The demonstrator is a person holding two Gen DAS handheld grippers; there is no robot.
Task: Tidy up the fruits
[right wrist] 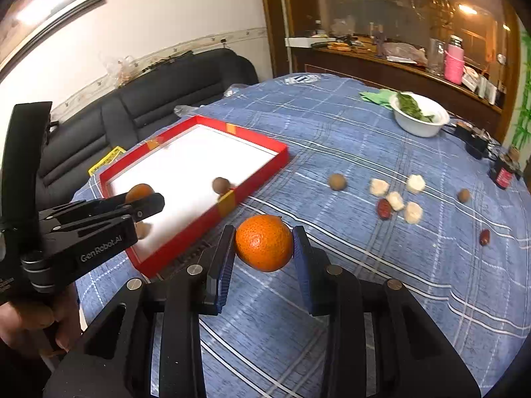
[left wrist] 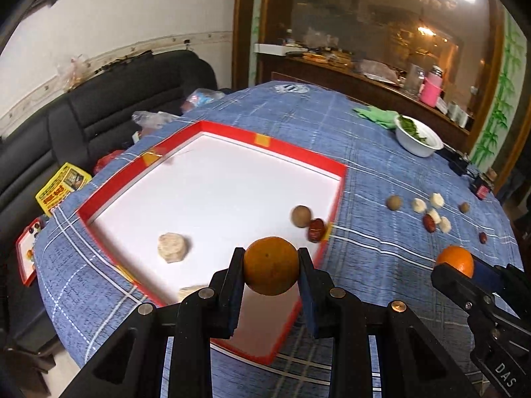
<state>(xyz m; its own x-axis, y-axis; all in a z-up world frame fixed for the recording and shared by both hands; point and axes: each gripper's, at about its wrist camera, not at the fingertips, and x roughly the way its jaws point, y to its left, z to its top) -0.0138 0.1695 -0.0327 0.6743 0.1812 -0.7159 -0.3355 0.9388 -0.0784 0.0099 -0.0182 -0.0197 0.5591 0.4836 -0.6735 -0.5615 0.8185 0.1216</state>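
Observation:
My left gripper [left wrist: 271,265] is shut on a dull orange [left wrist: 270,265], held above the near part of the red box [left wrist: 295,152] with its white floor. Inside the box lie a pale lumpy piece [left wrist: 172,247], a brown longan [left wrist: 301,216] and a red date [left wrist: 316,230]. My right gripper [right wrist: 264,243] is shut on a bright orange [right wrist: 264,242] over the blue cloth, just right of the red box [right wrist: 265,172]. The left gripper [right wrist: 146,200] with its orange [right wrist: 139,192] shows over the box in the right wrist view.
Loose on the blue checked cloth [right wrist: 365,265] lie a longan [right wrist: 337,181], several white pieces [right wrist: 395,200] and red dates [right wrist: 384,209]. A white bowl of greens [right wrist: 419,114] and a green cloth sit at the far side. A black sofa [left wrist: 116,106] stands left of the table.

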